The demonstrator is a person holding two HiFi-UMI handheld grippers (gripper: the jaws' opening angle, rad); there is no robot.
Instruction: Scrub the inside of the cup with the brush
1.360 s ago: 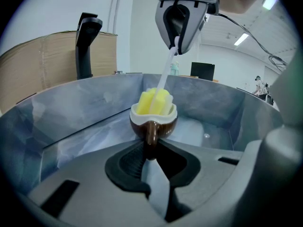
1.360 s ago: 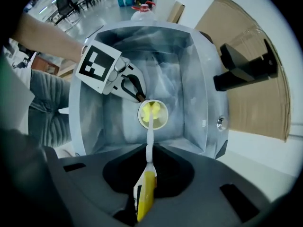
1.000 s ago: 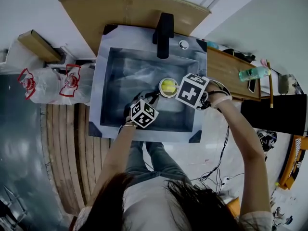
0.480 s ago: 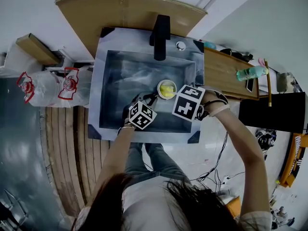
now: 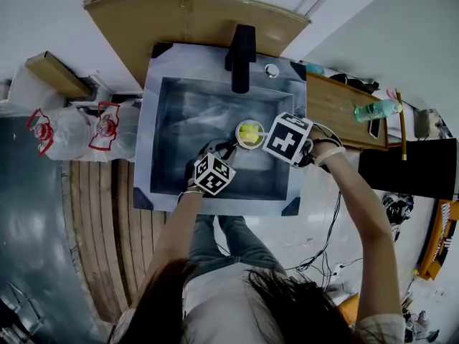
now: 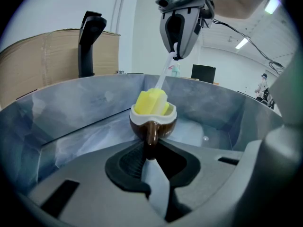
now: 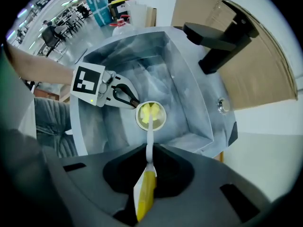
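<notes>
Between the jaws of my left gripper (image 6: 150,151) sits the brown handle of the cup (image 6: 153,123). They are clamped on it, so the cup stands upright just ahead of that gripper with its mouth up. It is down in the basin of the sink (image 6: 71,122), though I cannot tell whether its base touches the floor. My right gripper (image 7: 147,167) is closed on the yellow grip of the brush (image 7: 149,143). The white stem runs straight out ahead of it and down into the cup's mouth. Seen from my left gripper, the right one hangs above the cup and slightly past it, and the stem comes down at a small tilt. The yellow sponge head fills the cup, and its top shows above the white rim. What matters next, I judge, is that the brush's long axis lines up with the cup's opening. The right gripper can then push, pull and twist along that line while the left only steadies the handle. Farther off, beyond the cup, the black faucet (image 6: 90,37) rises at the sink's far rim.
</notes>
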